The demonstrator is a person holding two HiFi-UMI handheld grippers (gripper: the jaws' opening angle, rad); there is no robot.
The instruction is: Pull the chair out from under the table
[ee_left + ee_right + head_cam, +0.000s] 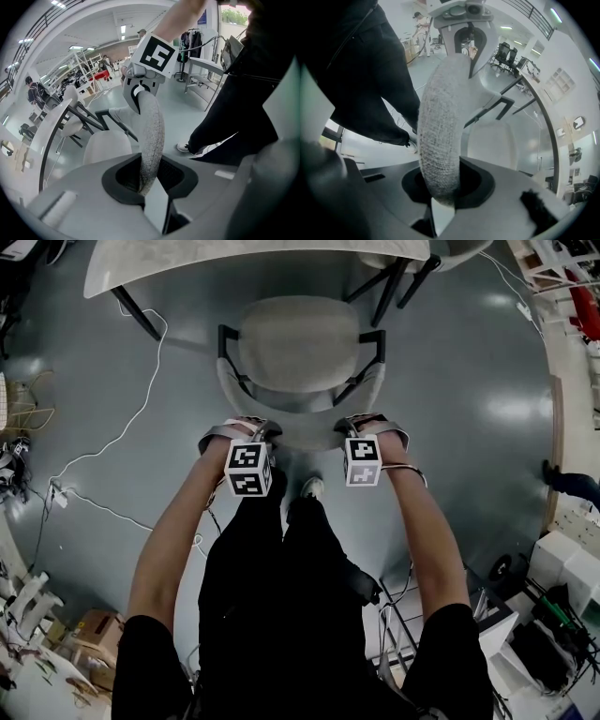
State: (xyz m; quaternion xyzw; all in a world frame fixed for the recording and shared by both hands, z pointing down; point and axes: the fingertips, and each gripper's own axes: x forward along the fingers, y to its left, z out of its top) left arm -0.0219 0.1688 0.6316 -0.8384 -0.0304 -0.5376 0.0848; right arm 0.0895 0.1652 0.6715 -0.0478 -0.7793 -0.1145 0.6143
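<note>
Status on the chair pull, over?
Left gripper, right gripper both shut on backrest. Chair mostly out from table. White floor cable lies left, apart from chair legs.

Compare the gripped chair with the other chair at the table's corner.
The gripped chair is held at its backrest by the left gripper and right gripper; the far chair is untouched. The gripped chair's seat shows whole; the far chair is mostly out of frame. Both: pale upholstery, black frames.

The chair [298, 345] wears coarse woven cloth; the floor [459, 418] looks smooth and glossy.
</note>
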